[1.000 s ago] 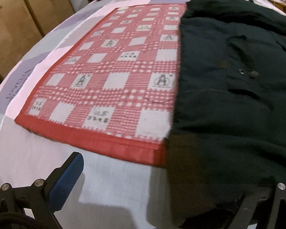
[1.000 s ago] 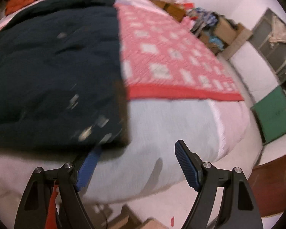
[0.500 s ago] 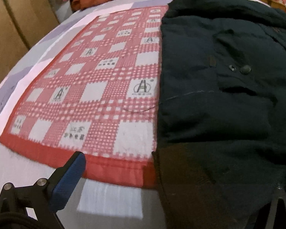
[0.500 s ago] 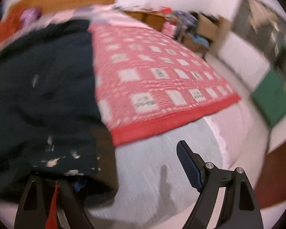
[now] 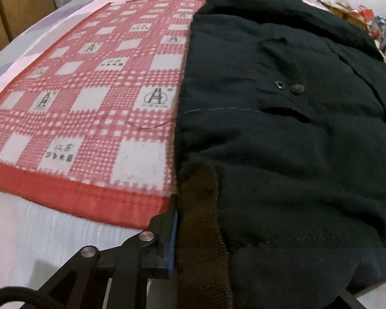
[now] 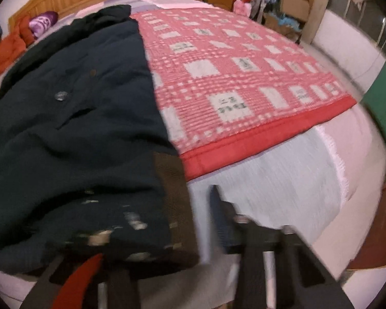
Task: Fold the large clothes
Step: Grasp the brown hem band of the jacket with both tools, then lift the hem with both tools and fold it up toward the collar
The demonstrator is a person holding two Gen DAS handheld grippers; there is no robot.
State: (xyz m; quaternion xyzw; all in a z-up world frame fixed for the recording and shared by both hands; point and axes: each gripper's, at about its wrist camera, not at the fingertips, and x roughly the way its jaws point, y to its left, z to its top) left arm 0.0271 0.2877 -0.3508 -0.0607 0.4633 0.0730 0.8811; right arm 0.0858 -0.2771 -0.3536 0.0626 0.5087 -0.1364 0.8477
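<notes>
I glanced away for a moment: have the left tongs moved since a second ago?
Yes. The left tongs have slid right, off the pale sheet to the red blanket's corner, and closed on the dark coat's brown hem.

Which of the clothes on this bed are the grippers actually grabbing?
The dark coat, spread over the red checked blanket nearest the grippers. The orange garment and purple one lie bunched, untouched, by the headboard.

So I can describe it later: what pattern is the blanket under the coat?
Red-and-white check with printed white squares and a plain red border on the blanket; clearest in the left wrist view.
</notes>
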